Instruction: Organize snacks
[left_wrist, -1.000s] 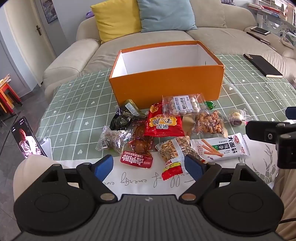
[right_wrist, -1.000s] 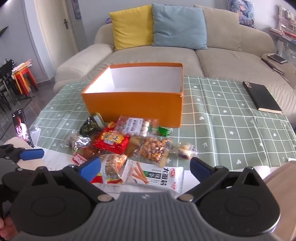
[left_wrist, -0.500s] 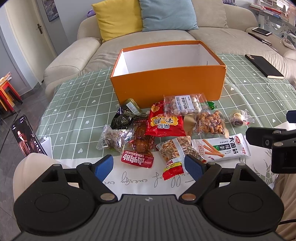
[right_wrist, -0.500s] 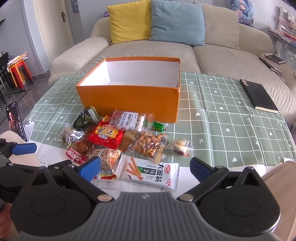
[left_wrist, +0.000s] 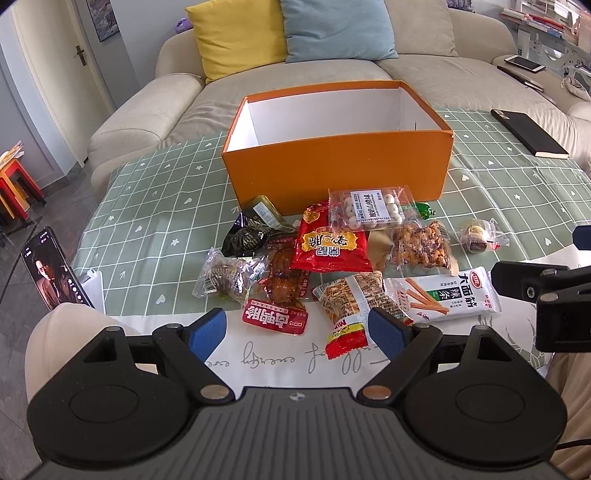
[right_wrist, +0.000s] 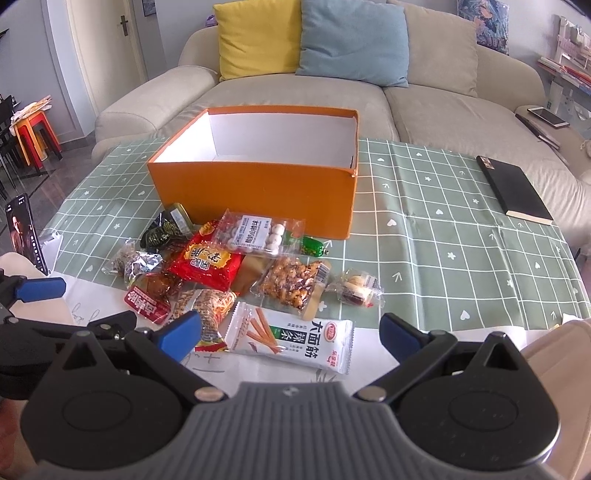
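Observation:
An open orange box (left_wrist: 340, 162) (right_wrist: 255, 188), empty with white inside, stands on the green checked tablecloth. Several snack packets lie in a pile in front of it: a red bag (left_wrist: 330, 245) (right_wrist: 208, 264), a clear pack of white balls (left_wrist: 371, 210) (right_wrist: 258, 234), a white noodle-stick packet (left_wrist: 443, 295) (right_wrist: 291, 338), a nut bag (left_wrist: 421, 247) (right_wrist: 293, 286) and a small wrapped cake (left_wrist: 478, 238) (right_wrist: 356, 288). My left gripper (left_wrist: 297, 332) is open and empty before the pile. My right gripper (right_wrist: 290, 336) is open and empty above the white packet.
A black notebook (left_wrist: 528, 133) (right_wrist: 515, 190) lies at the table's right. A phone on a stand (left_wrist: 55, 269) (right_wrist: 24, 232) sits at the left edge. A sofa with yellow and blue cushions (left_wrist: 295, 33) is behind the table.
Both grippers have moved slightly forward toward the snack pile and stay open. The right gripper now hovers over the white packet. No snack has moved.

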